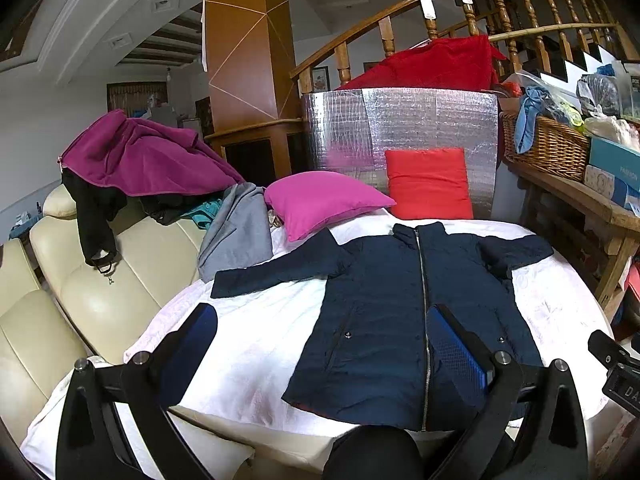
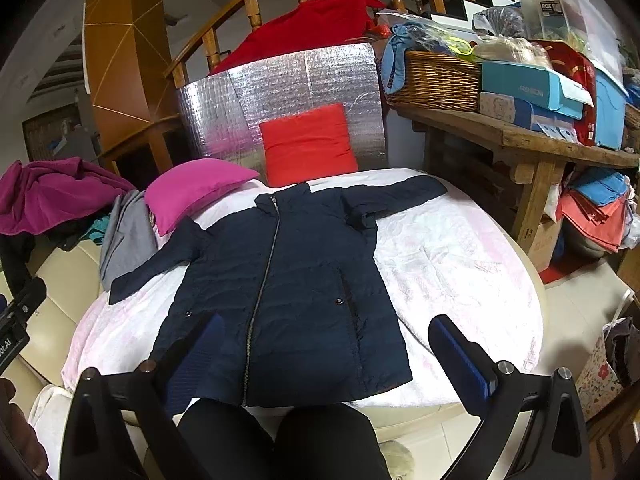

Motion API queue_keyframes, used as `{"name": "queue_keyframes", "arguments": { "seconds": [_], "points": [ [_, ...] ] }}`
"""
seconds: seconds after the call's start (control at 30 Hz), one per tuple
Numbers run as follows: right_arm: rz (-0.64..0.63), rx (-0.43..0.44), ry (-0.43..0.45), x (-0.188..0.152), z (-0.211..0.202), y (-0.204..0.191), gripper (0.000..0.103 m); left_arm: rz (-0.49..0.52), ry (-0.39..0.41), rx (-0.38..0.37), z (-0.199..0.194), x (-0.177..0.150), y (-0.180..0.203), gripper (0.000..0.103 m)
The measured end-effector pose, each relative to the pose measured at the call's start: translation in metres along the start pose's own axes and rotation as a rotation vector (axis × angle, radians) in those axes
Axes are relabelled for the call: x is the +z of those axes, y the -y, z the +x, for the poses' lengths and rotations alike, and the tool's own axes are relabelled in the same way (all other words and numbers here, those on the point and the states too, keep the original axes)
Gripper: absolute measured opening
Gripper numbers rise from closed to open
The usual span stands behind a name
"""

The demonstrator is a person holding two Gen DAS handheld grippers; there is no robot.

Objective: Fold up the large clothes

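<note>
We hold both grippers above the near edge of a round table [image 2: 460, 248] covered in a white, faintly pink-patterned cloth. The left gripper [image 1: 332, 344] has its jaws spread wide with nothing between them; the right gripper [image 2: 332, 356] is likewise released and empty. The navy jacket [image 1: 404, 312] lies flat and face up just ahead of both tools, zipped to the collar, sleeves stretched out to either side, hem toward us. From the left gripper the jacket sits ahead and slightly right, its right finger pad overlapping the hem in view; from the right gripper it sits ahead and slightly left.

Beyond the jacket's collar a red cushion [image 2: 308, 144] stands against a silver foil panel [image 2: 288, 84], and a magenta cushion [image 2: 196, 188] lies just left of it, touching the jacket's sleeve. Further left, past the table edge, a cream leather sofa [image 1: 92, 300] carries a heap of clothes: a magenta fleece [image 1: 140, 156], a grey garment [image 1: 240, 236] and something black. To the right of the tools a rough wooden bench [image 2: 520, 140] holds a wicker basket [image 2: 436, 80] and stacked boxes. Behind everything a curved wooden banister [image 1: 440, 8] rises, a red garment [image 1: 432, 64] draped over it, beside an orange-brown pillar [image 1: 248, 44]. Below the grippers we see dark-clad knees [image 2: 280, 436].
</note>
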State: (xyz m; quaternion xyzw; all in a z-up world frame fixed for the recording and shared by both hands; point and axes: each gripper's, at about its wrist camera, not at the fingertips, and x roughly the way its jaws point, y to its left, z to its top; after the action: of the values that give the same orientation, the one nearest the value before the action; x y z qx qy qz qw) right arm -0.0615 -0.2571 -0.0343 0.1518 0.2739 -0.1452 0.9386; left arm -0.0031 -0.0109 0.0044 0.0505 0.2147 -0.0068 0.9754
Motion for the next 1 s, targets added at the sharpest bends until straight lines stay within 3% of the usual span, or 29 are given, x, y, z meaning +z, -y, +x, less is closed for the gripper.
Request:
{"name": "queue_keyframes", "arguments": {
  "seconds": [1.0],
  "points": [
    [-0.008,0.011,-0.020,0.0021,0.0004,-0.0011,0.103,0.008,-0.011,0.004,0.0011,-0.0026,-0.0030,0.103]
  ]
}}
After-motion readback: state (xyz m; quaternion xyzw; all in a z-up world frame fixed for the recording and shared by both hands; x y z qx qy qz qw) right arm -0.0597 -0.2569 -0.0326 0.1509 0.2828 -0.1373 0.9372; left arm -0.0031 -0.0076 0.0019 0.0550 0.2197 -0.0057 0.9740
